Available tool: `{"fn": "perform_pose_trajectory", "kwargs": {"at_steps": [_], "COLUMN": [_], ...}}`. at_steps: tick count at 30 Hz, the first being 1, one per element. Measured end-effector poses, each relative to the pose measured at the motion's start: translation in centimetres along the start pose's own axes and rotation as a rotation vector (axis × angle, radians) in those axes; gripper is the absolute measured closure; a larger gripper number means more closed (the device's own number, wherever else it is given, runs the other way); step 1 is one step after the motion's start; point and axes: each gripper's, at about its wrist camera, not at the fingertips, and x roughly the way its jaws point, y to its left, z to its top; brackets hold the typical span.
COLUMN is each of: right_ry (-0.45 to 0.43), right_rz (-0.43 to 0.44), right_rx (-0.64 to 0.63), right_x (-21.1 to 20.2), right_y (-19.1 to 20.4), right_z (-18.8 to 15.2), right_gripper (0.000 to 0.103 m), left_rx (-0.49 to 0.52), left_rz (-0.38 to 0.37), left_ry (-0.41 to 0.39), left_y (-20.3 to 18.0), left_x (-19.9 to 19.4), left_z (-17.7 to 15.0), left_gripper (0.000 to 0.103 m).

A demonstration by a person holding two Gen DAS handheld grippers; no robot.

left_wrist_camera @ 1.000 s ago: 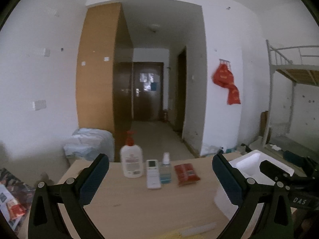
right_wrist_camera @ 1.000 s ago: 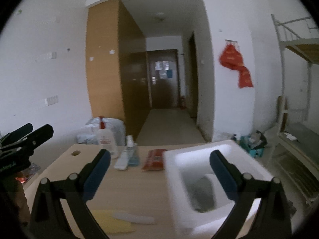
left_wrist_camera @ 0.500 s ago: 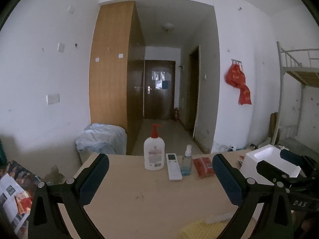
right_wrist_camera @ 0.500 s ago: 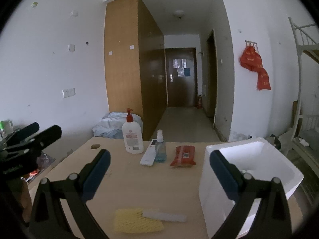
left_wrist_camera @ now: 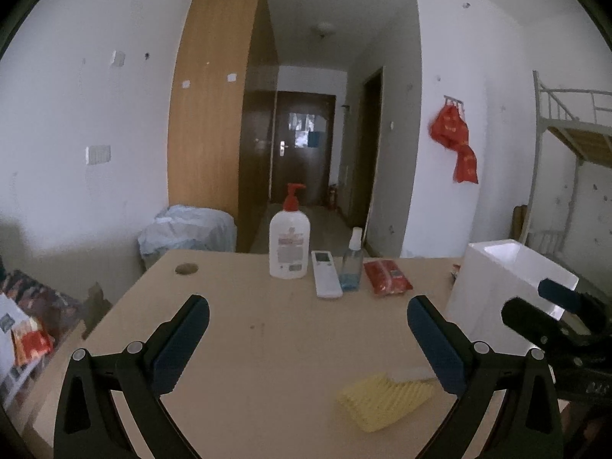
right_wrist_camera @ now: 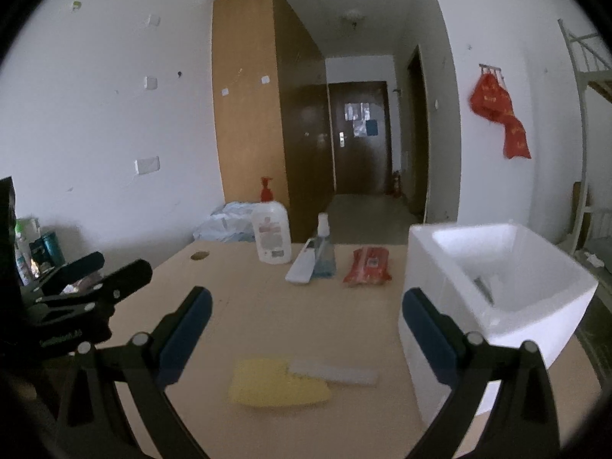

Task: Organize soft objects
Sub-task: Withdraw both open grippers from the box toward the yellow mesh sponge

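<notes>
1. Yellow sponge (right_wrist_camera: 277, 382) flat on wooden table (left_wrist_camera: 248, 329), near front edge, toward right side; pale handle (right_wrist_camera: 332, 373) on top, pointing toward white foam box (right_wrist_camera: 497, 298).
2. White foam box at right edge of table, open top; something grey inside, not identifiable.
3. Left gripper (left_wrist_camera: 308, 338) above front edge, fingers spread wide, nothing between pads; sponge just beside right pad in left wrist view.
4. Right gripper (right_wrist_camera: 306, 331) above front edge, fingers spread wide, empty; sponge visible between pads, not touched.
5. Along far edge, in a row: pump bottle (left_wrist_camera: 288, 246), white remote (left_wrist_camera: 325, 273), spray bottle (left_wrist_camera: 351, 264), red packet (left_wrist_camera: 386, 277); remote touching spray bottle, packet slightly apart
</notes>
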Motion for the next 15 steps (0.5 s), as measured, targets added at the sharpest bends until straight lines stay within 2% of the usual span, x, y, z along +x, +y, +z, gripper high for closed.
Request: {"fn": "perform_pose_trajectory", "kwargs": {"at_steps": [6,15], "right_ry": [0.020,0.028], "right_rz": [0.010,0.016], "right_rx": [-0.013,-0.014], "right_x": [-0.5,-1.1], "right_y": [0.4,0.5], "right_z": [-2.1,-5.0], "right_gripper": [0.002,0.002], "left_rx": [-0.009,0.035], "left_rz": [-0.003,-0.034], "left_ry": [0.016,0.040], "left_y": [0.1,-0.6], "left_x": [-0.2,-0.4], "left_z": [-2.0,-5.2], "left_gripper": [0.000,0.000]}}
